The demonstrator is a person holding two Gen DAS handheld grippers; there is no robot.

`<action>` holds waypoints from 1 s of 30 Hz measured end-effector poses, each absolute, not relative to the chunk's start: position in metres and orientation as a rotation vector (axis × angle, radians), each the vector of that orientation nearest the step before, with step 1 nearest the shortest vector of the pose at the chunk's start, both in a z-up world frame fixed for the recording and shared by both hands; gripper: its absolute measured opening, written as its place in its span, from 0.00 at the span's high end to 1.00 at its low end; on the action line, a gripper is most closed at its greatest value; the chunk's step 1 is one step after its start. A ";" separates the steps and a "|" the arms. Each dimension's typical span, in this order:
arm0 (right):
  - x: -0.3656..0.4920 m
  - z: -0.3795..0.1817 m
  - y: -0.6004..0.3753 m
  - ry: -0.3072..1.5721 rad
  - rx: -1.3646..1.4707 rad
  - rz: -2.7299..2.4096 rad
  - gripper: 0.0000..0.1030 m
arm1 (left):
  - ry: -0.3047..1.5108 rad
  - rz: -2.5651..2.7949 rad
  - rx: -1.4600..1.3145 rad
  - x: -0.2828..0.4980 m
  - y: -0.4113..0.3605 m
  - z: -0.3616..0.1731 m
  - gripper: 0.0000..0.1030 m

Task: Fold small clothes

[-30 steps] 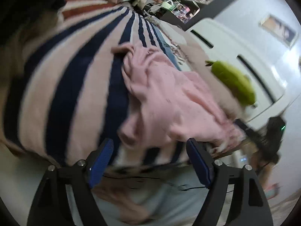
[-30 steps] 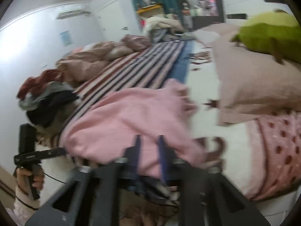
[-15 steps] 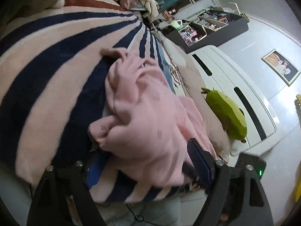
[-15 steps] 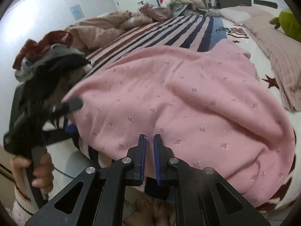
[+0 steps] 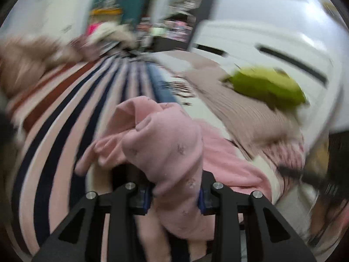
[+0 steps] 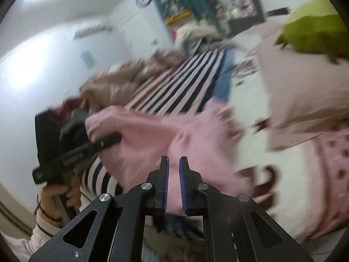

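A small pink garment [image 5: 165, 150] with a faint print lies bunched on the striped bedspread [image 5: 72, 118]. My left gripper [image 5: 174, 193] is shut on a thick fold of it and holds that edge up. In the right wrist view the same pink garment [image 6: 148, 137] spreads across the bed. My right gripper [image 6: 174, 185] is shut on its near edge, with pink cloth between the blue pads. The left gripper [image 6: 104, 140] shows there at the left, clamped on the garment's far corner. Both views are motion-blurred.
A beige pillow [image 6: 305, 87] and a green plush toy [image 5: 266, 87] lie on the right of the bed. A heap of other clothes [image 6: 72, 109] sits at the left edge. A white wardrobe [image 5: 272, 50] stands behind the bed.
My left gripper has closed from wide open onto the pink garment's edge and lifted it. My right gripper stays shut on the garment and has pulled back, so the cloth looks smaller.
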State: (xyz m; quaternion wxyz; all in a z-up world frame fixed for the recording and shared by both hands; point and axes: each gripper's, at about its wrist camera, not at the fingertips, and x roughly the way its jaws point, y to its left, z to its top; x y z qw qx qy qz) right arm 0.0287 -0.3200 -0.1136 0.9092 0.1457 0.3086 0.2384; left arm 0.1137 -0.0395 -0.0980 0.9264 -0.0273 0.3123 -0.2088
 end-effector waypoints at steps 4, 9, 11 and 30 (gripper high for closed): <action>0.015 -0.107 -0.362 0.584 0.338 0.429 0.85 | 0.708 -0.648 0.087 0.124 -0.113 -0.106 0.73; 0.009 -0.123 -0.393 0.606 0.401 0.387 0.85 | 0.847 -0.809 0.134 0.132 -0.174 -0.152 0.59; 0.009 -0.127 -0.401 0.616 0.420 0.378 0.85 | 0.831 -0.847 0.078 0.128 -0.171 -0.154 0.45; 0.052 -0.137 -0.295 0.762 0.173 0.478 0.96 | 0.756 -0.625 -0.218 0.082 -0.021 -0.123 0.28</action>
